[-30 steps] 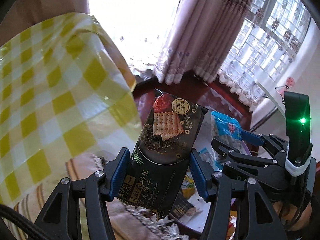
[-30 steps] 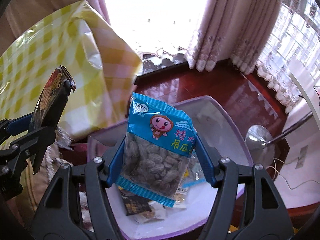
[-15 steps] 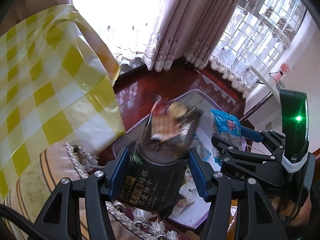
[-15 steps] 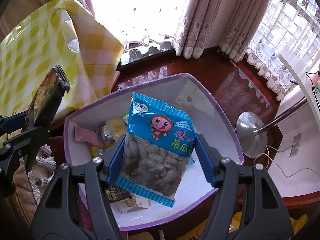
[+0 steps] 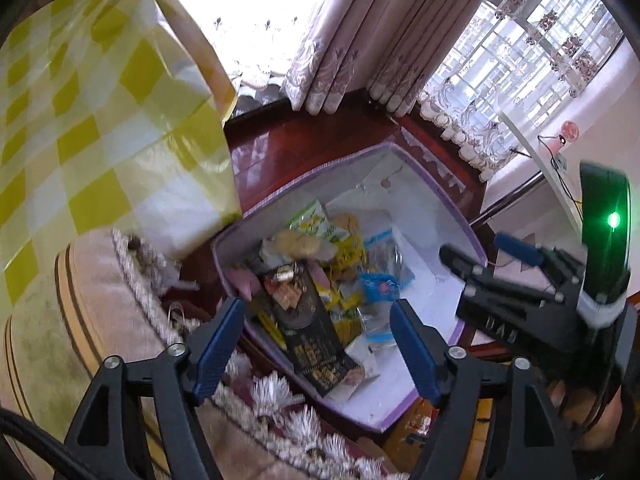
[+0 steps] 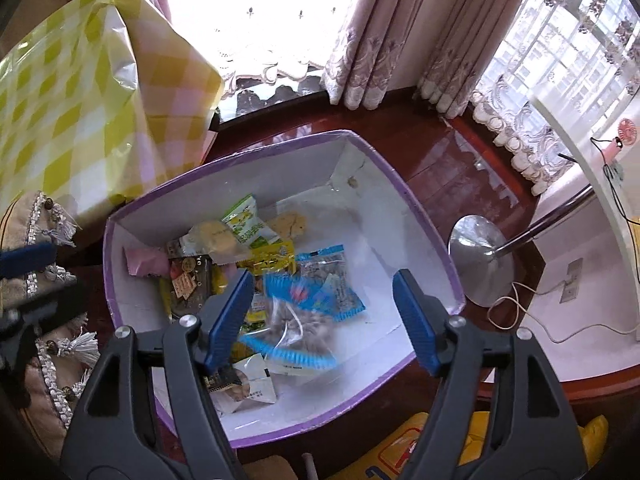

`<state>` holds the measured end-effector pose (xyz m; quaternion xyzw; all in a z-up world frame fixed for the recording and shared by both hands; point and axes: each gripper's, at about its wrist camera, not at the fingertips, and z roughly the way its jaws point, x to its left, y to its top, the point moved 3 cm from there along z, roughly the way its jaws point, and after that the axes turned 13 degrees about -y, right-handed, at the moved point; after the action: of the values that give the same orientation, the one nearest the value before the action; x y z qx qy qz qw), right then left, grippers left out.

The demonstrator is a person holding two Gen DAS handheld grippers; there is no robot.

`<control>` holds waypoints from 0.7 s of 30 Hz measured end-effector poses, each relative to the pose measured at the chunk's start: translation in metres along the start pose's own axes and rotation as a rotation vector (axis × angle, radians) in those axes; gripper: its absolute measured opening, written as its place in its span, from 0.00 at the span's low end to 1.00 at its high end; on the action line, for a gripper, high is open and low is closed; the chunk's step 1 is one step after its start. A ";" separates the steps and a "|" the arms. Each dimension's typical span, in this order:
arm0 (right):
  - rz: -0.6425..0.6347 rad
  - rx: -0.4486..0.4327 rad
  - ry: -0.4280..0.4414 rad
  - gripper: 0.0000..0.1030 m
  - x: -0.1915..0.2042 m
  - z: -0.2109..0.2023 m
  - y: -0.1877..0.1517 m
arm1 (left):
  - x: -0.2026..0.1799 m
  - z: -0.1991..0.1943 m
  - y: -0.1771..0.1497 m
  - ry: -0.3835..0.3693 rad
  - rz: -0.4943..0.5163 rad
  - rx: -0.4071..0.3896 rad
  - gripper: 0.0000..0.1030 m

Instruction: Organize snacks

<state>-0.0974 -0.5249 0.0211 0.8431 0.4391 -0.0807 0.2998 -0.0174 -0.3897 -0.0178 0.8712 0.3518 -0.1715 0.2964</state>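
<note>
A white box with a purple rim (image 5: 404,184) (image 6: 420,220) holds several snack packets. The dark cracker packet (image 5: 310,332) lies inside it, below and between the fingers of my left gripper (image 5: 316,346), whose jaws are opening; the pads do not touch it. My right gripper (image 6: 322,316) hangs over the box with its jaws opening too. The blue nut packet (image 6: 298,320) is a blur between and below its pads, free of them, and is also seen in the left wrist view as the blue packet (image 5: 380,286). The right gripper (image 5: 480,250) shows at the right of that view.
A yellow checked bag (image 5: 100,120) (image 6: 80,100) stands to the left of the box. A fringed cushion (image 5: 100,300) lies at the near left. A metal stand base (image 6: 480,260) sits on the red wooden floor to the right. A yellow package (image 6: 440,448) lies near the bottom edge.
Both grippers have tipped down over the box and opened. The cracker packet has left the left pads and lies in the box. The nut packet has slipped from the right pads.
</note>
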 end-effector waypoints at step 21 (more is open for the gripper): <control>-0.008 -0.001 -0.017 0.76 -0.003 -0.010 -0.007 | 0.007 0.007 -0.021 0.058 -0.040 0.066 0.82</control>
<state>-0.1065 -0.5182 0.0278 0.8406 0.4397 -0.0888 0.3036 -0.0282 -0.3790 -0.0352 0.8778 0.3719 -0.1640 0.2536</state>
